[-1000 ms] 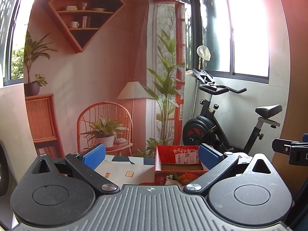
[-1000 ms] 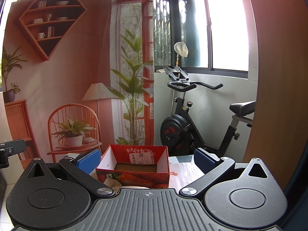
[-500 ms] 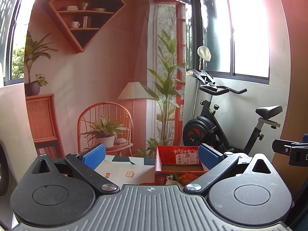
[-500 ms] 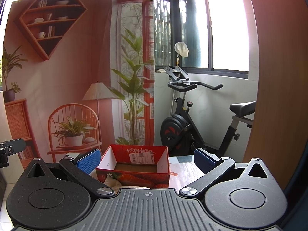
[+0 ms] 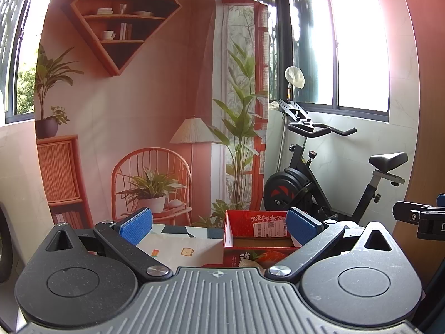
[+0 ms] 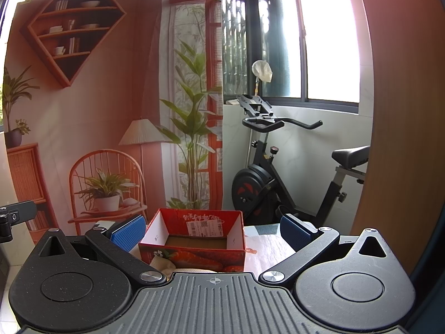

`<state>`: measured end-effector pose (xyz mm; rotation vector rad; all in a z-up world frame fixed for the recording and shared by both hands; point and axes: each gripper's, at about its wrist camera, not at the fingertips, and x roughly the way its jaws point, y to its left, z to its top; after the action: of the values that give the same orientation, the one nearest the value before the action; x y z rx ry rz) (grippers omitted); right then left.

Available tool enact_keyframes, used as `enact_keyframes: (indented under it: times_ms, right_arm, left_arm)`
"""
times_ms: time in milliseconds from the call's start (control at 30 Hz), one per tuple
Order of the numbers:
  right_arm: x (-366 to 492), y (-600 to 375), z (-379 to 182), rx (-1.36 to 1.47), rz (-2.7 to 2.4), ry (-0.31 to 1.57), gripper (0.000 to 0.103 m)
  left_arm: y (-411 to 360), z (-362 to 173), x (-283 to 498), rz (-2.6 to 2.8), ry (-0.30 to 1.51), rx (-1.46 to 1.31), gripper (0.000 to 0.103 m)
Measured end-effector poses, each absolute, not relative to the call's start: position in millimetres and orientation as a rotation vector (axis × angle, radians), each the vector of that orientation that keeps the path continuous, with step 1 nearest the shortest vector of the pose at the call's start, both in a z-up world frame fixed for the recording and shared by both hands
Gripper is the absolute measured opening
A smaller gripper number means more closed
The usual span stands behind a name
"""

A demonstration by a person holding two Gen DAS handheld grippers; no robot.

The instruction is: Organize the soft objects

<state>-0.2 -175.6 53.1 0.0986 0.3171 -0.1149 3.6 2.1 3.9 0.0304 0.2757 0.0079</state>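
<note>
- Left wrist view: left tongs (image 5: pixel 218 226) spread wide, holding nothing; the red box (image 5: pixel 257 239) sits open on the table (image 5: pixel 178 246).
- Right tongs (image 6: pixel 211 232) wide too, empty, box (image 6: pixel 194 246) right ahead.

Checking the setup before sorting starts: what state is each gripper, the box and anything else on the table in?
Left gripper: open, empty, held level above the table.
Right gripper: open, empty, facing the box.
Red cardboard box: upright, top open, looks empty inside.
Pale soft object: lying in front of the box, mostly hidden by the gripper body.
Table: covered with a patterned cloth.
</note>
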Motion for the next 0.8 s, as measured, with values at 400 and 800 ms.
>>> enact_keyframes:
  times_ms: [400, 800]
  right_arm:
    - [2, -187, 44, 0.169, -0.067, 0.28, 0.103]
    - [32, -217, -54, 0.291, -0.035, 0.255, 0.103]
  left_arm:
    - [4, -8, 14, 0.029, 0.291, 0.029, 0.103]
    - [21, -73, 62, 0.056, 0.416, -0.015, 0.103]
